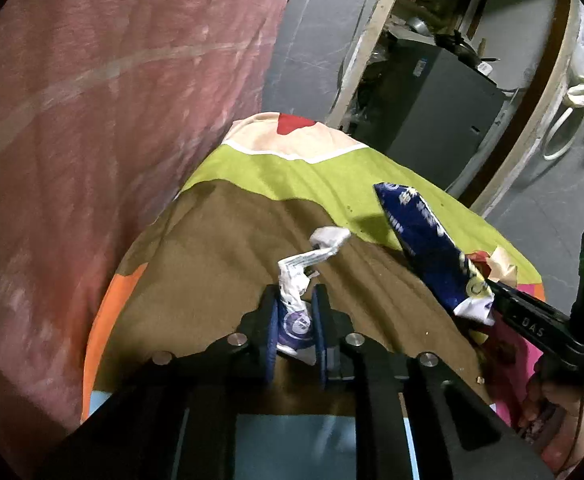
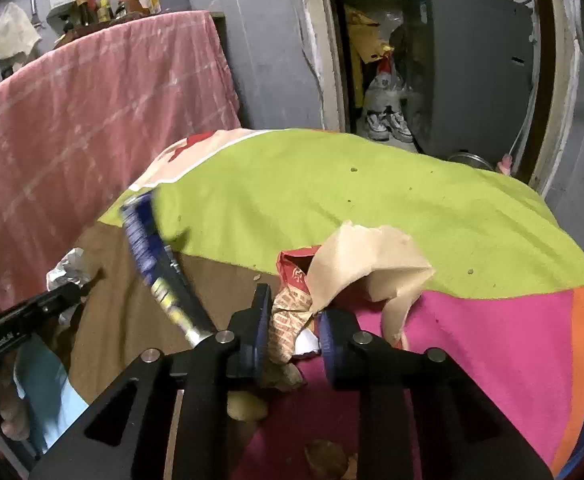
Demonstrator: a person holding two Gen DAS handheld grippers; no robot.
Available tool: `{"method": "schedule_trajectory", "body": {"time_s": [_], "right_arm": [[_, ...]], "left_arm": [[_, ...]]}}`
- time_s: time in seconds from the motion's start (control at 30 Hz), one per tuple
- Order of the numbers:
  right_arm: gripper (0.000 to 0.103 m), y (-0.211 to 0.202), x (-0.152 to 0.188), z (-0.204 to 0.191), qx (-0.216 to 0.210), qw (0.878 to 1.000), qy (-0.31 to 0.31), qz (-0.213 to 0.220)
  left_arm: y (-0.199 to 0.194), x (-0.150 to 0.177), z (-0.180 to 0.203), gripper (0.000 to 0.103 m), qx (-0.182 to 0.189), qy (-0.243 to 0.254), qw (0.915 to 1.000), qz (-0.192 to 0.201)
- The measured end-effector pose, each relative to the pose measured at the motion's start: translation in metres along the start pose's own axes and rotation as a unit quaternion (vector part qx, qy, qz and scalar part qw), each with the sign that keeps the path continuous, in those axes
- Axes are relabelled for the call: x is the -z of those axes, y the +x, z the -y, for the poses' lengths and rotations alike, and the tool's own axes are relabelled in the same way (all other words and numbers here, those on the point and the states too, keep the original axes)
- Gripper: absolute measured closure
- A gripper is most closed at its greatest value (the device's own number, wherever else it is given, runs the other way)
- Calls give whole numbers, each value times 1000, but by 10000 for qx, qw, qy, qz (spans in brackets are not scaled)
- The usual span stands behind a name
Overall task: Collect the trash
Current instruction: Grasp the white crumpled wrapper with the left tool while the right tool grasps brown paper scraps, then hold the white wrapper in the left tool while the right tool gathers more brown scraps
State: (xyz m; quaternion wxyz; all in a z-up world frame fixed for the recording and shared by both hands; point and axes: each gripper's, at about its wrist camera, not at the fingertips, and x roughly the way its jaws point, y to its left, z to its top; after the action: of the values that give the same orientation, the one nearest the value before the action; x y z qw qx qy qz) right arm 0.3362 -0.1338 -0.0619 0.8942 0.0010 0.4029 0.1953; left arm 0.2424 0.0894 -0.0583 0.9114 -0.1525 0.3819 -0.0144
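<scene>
My left gripper [image 1: 296, 322] is shut on a crumpled white wrapper [image 1: 300, 276] with a purple logo, held above a multicoloured cloth [image 1: 196, 264]. My right gripper [image 2: 293, 326] is shut on a bundle of trash: a red-and-tan printed wrapper [image 2: 292, 300], a piece of beige paper [image 2: 371, 264] and a long blue packet [image 2: 152, 252] sticking out to its left. In the left wrist view the right gripper [image 1: 487, 296] comes in from the right with the blue packet [image 1: 423, 236]. The white wrapper also shows at the left of the right wrist view [image 2: 68, 268].
A pink towel [image 2: 92, 120] hangs over a rail to the left. Behind the cloth-covered surface is a doorway with a grey cabinet [image 2: 471, 72], shoes [image 2: 387, 124] and clutter. Brown scraps [image 2: 248, 404] lie below my right gripper. Bottles stand on a shelf [image 2: 100, 8] at the back left.
</scene>
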Motion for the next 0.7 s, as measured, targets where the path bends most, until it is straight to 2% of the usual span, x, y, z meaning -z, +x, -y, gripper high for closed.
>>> {"method": "schedule_trajectory", "body": {"time_s": [0.17,0.4,0.57,0.7], "right_arm": [[90,-7,4,1,-86,9999,12,85],[91,-34,11,-2,-529,9982,107,278],[91,-49,21,-5,-858,9959,170,240],[91,-63,33,-9,-929,9952,80,286]], "left_arm": [[-9,5,2,91,10,-69,10000,24],[-26,12,19,92,156,43,9997,166],[-36,18,30,92,277,124,9994,170],[-42,24,38,92,348,177,9991,137]]}}
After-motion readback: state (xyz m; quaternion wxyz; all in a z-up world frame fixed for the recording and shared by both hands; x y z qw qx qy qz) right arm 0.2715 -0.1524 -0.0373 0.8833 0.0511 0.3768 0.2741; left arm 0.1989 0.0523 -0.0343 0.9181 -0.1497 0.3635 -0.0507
